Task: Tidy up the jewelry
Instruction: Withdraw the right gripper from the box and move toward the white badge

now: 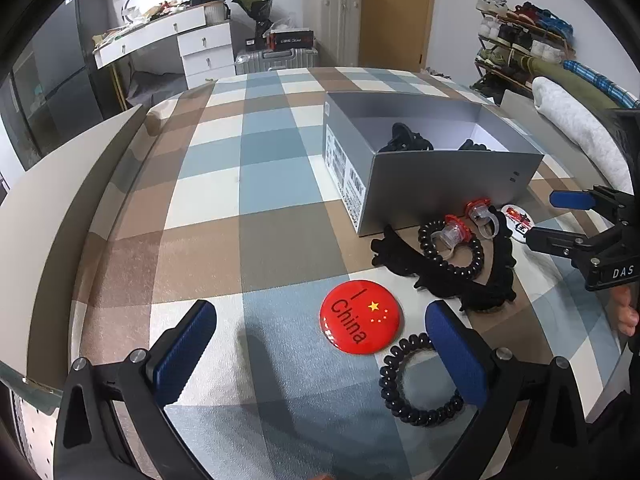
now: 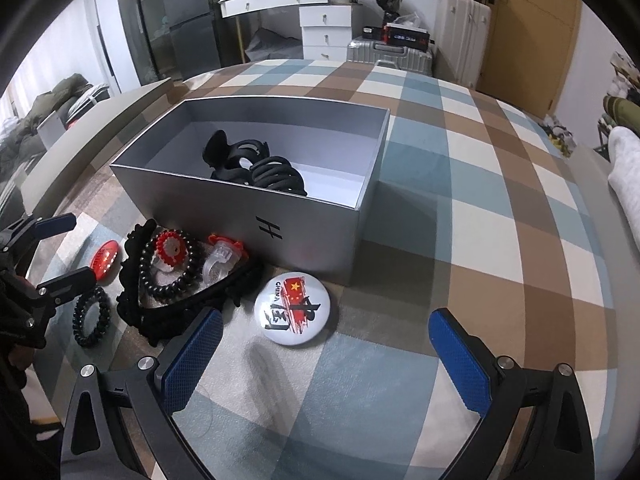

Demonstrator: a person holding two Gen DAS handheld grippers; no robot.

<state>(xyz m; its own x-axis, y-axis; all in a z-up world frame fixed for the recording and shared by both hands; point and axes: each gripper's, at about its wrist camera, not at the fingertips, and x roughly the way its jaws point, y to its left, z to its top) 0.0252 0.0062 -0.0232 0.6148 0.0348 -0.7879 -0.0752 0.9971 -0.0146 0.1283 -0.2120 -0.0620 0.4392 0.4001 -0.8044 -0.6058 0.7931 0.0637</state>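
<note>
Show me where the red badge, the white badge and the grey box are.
red badge point(image 1: 360, 317), left wrist view, middle of its face.
white badge point(image 2: 297, 306), right wrist view, middle of its face.
grey box point(image 2: 240, 216), right wrist view, its near outer wall.

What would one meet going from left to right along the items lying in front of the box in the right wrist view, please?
Red badge → loose black spiral hair tie → red ring → clear ring with red trim → white China badge.
</note>
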